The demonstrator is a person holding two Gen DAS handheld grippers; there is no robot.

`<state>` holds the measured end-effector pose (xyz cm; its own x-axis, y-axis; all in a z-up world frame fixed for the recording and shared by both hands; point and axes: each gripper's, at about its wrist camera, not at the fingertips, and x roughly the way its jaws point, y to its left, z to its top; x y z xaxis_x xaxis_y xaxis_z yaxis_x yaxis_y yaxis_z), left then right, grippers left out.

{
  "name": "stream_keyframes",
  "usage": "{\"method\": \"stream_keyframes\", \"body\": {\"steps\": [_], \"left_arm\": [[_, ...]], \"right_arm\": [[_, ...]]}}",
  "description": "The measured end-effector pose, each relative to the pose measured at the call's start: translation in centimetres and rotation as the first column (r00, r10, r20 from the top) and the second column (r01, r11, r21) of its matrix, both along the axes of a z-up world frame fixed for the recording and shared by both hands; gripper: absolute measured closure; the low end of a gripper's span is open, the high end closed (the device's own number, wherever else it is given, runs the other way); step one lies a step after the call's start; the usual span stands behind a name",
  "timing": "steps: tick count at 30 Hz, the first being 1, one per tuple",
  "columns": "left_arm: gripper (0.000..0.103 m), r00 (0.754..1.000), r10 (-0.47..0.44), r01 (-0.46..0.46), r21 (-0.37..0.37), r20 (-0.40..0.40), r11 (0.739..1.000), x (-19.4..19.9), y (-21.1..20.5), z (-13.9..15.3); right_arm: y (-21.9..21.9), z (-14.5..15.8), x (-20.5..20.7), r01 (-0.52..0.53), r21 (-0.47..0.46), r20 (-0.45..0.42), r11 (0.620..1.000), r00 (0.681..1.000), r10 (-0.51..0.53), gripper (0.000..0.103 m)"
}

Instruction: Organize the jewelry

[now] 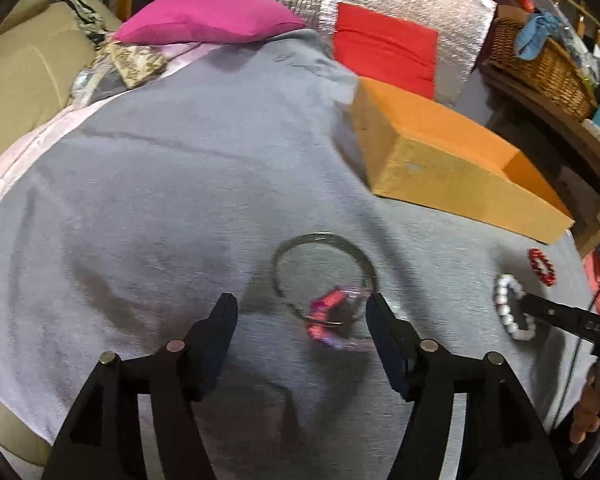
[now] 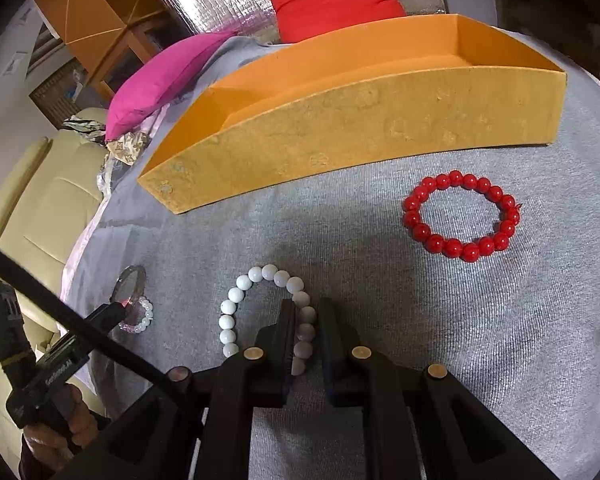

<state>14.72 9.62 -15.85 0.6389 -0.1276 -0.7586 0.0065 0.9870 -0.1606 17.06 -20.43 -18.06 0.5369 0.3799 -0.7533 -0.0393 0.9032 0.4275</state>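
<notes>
My left gripper point(image 1: 302, 304) is open just above the grey cloth, its fingers either side of a thin metal bangle point(image 1: 320, 268) and a pink and clear bead bracelet point(image 1: 332, 318). My right gripper point(image 2: 306, 308) has its fingers closed narrowly on one side of a white bead bracelet point(image 2: 236, 308), whose beads sit between the pads. It shows at the right of the left wrist view point(image 1: 508, 308). A red bead bracelet point(image 2: 460, 216) lies to the right on the cloth. An open orange box point(image 2: 340, 132) stands behind the bracelets.
The grey cloth point(image 1: 160, 200) covers a table. A pink cushion point(image 1: 208, 18) and a red cushion point(image 1: 384, 46) lie at the far edge. A wicker basket point(image 1: 540, 64) stands at the right. A cream sofa point(image 2: 40, 208) is to the left.
</notes>
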Motion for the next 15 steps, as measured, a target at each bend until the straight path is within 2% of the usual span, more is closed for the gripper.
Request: {"method": "stream_keyframes", "body": {"steps": [3, 9, 12, 15], "left_arm": [[0.032, 1.000, 0.018, -0.018, -0.015, -0.006, 1.000, 0.4, 0.3, -0.1], [0.028, 0.998, -0.053, 0.052, -0.026, -0.026, 0.998, 1.5, -1.6, -0.3], [0.028, 0.998, -0.062, 0.062, 0.016, -0.027, 0.998, 2.0, -2.7, -0.4], [0.028, 0.998, -0.053, 0.054, 0.009, -0.032, 0.999, 2.6, -2.7, -0.4]], "right_arm": [[0.0, 0.0, -0.1, -0.002, 0.000, -0.002, 1.000, 1.000, 0.002, 0.089], [0.3, 0.2, -0.3, -0.015, -0.025, 0.007, 1.000, 1.000, 0.015, 0.089], [0.4, 0.2, -0.3, -0.020, -0.028, 0.008, 0.999, 1.000, 0.021, 0.089], [0.3, 0.1, -0.3, -0.022, -0.024, 0.006, 0.999, 1.000, 0.022, 0.089]]}}
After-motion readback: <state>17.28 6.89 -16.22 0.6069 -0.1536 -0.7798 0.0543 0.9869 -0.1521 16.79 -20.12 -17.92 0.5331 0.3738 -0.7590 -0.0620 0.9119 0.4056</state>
